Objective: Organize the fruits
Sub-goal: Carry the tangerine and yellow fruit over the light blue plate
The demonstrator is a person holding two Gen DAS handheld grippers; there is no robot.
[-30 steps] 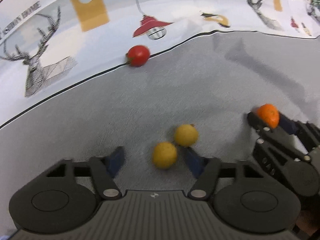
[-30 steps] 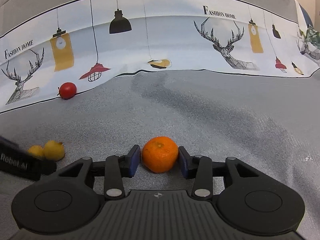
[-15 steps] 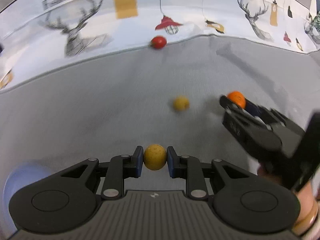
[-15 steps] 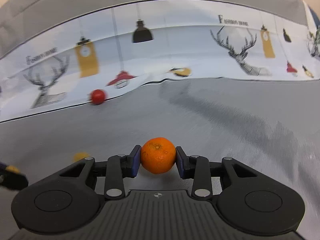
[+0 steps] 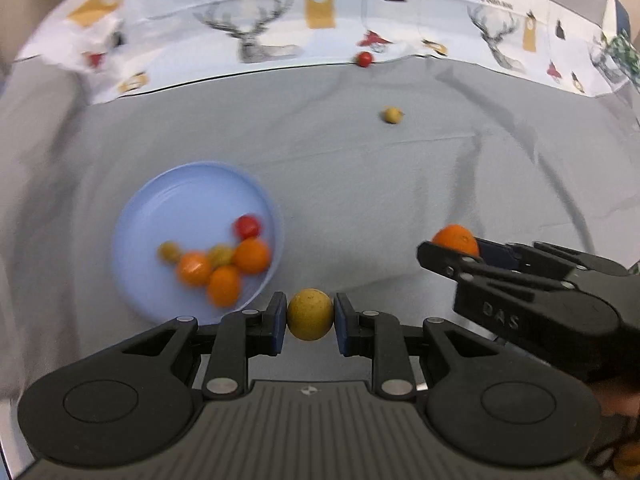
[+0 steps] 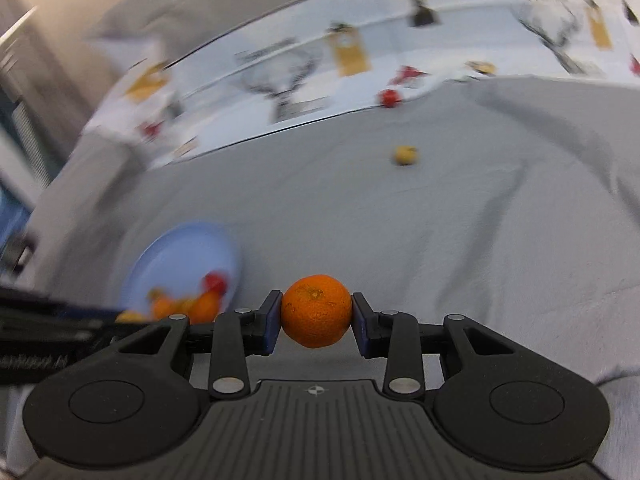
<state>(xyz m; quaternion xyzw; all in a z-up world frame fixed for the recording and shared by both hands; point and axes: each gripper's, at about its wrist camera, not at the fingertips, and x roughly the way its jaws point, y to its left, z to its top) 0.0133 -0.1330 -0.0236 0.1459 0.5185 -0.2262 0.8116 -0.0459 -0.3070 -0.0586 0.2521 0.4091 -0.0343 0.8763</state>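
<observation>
Just right of the blue bowl [image 5: 192, 184], close to its near rim, a yellow fruit [image 5: 310, 314] is clamped between the pads of the left gripper [image 5: 310, 320], whose jaws are nearly closed on it. An orange [image 6: 316, 310] is pinched in the right gripper [image 6: 316, 320], farther right of the bowl, so the left gripper is judged the nearer. Both fruits are round, so no long axis matters. Inside the bowl, fruit is heaped toward its right wall, while its left half is bare. Well beyond the bowl, a second yellow fruit [image 5: 392, 115] and a red fruit [image 5: 364, 59] are left on the open grey cloth [image 5: 360, 184]; nothing is seen between grippers and bowl.
</observation>
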